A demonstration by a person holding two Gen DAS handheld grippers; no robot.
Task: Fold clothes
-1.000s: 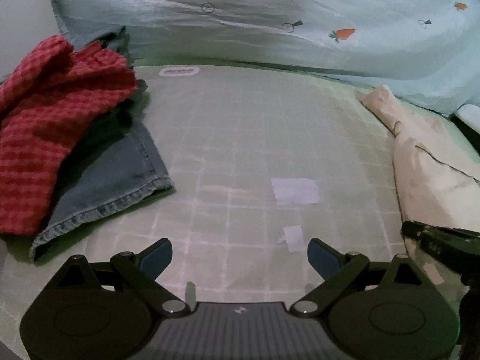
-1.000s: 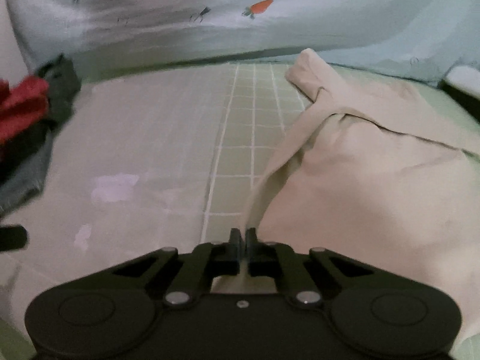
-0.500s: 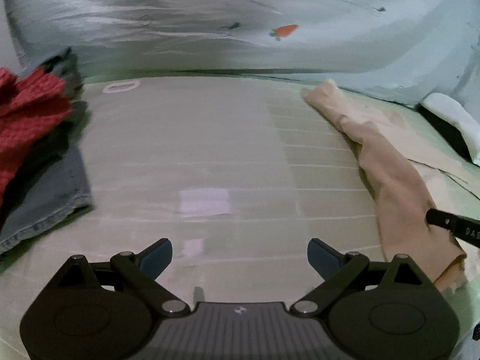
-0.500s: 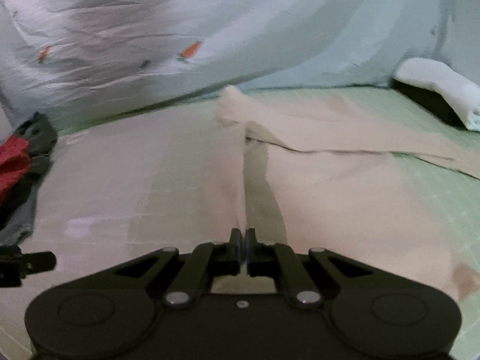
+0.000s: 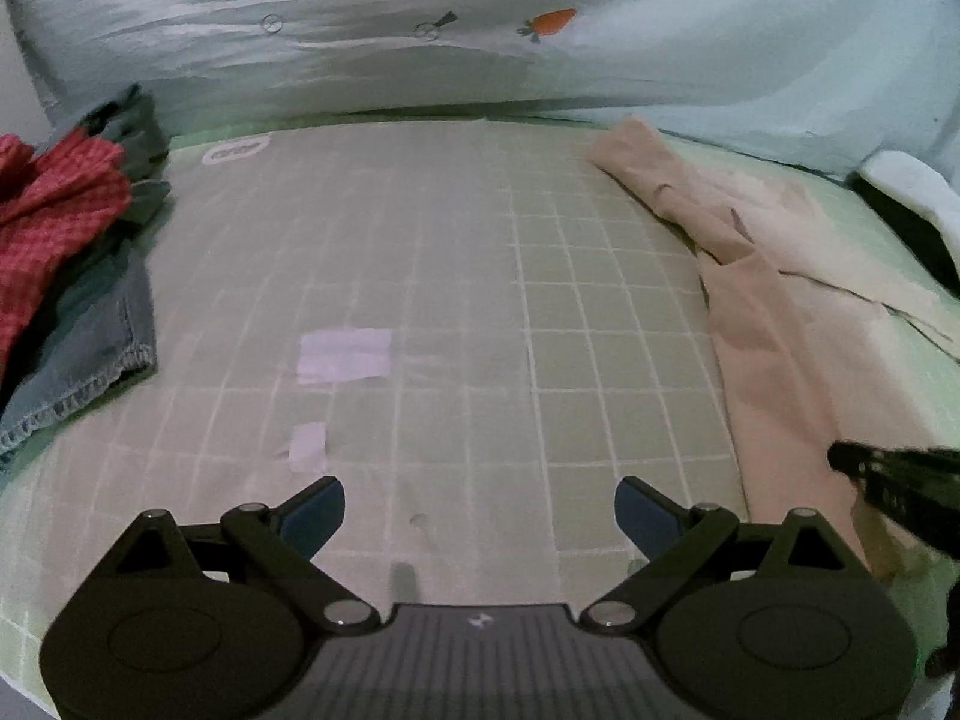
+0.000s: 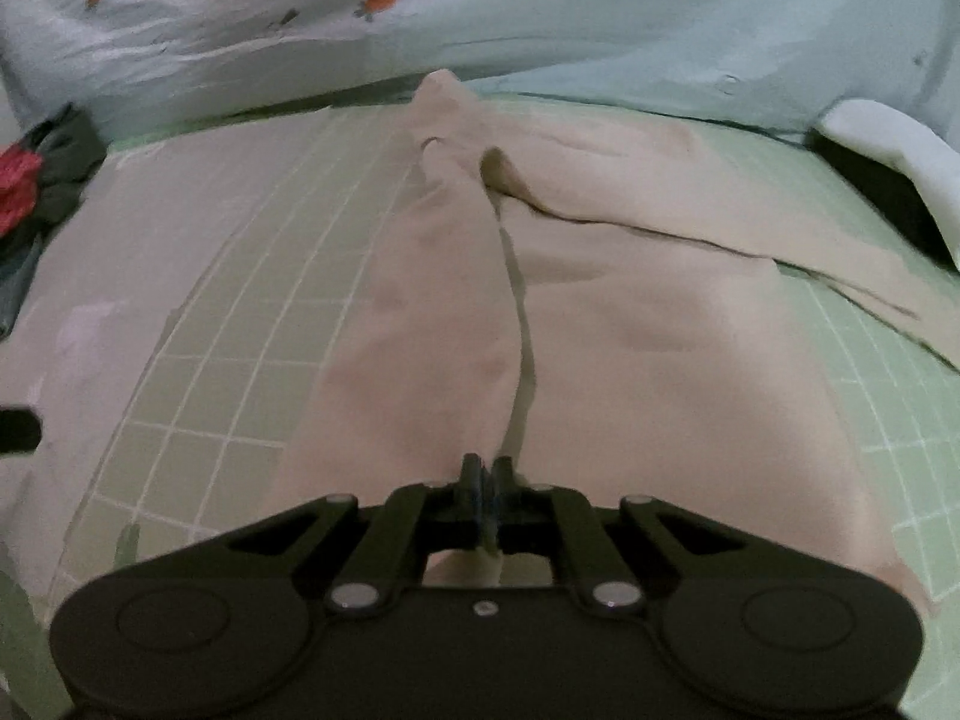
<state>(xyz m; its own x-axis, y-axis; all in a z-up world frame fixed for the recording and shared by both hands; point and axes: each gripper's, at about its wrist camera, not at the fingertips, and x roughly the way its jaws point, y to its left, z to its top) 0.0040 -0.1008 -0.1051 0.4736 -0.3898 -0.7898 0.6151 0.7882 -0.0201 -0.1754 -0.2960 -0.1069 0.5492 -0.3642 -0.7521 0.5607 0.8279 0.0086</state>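
The right gripper (image 6: 483,474) is pinching the near edge of the beige garment (image 6: 630,348), jaws together on a thin fold of cloth at 6 o'clock in its own view. The left gripper (image 5: 480,510) is hanging over bare mat, jaws wide apart, nothing between them. The garment is lying on the green grid mat (image 5: 540,312), toward 3 o'clock in the left view, w/ one narrow strip running up to 12 o'clock in the right view.

Risks, as I judge them: the grip is on a very small bite of thin fabric, so a quick tug could be pulling it free — the cloth looks smooth and slippery-ish. Only one corner is being held, so the rest could be dragging and bunching rather than lying flat. The raised ridge down the middle is prob. going to set a crooked crease if pressed as is.

Materials: the garment is soft, matte, limp, w/ long folds. The mat is flat, w/ white grid lines and pale tape patches (image 5: 345,354). At 9 o'clock in the left view, a red checked cloth (image 5: 54,222) — nubby weave — is sitting on stiff blue jeans (image 5: 90,354) w/ a stitched hem. Behind, a pale carrot-print sheet (image 5: 540,48).
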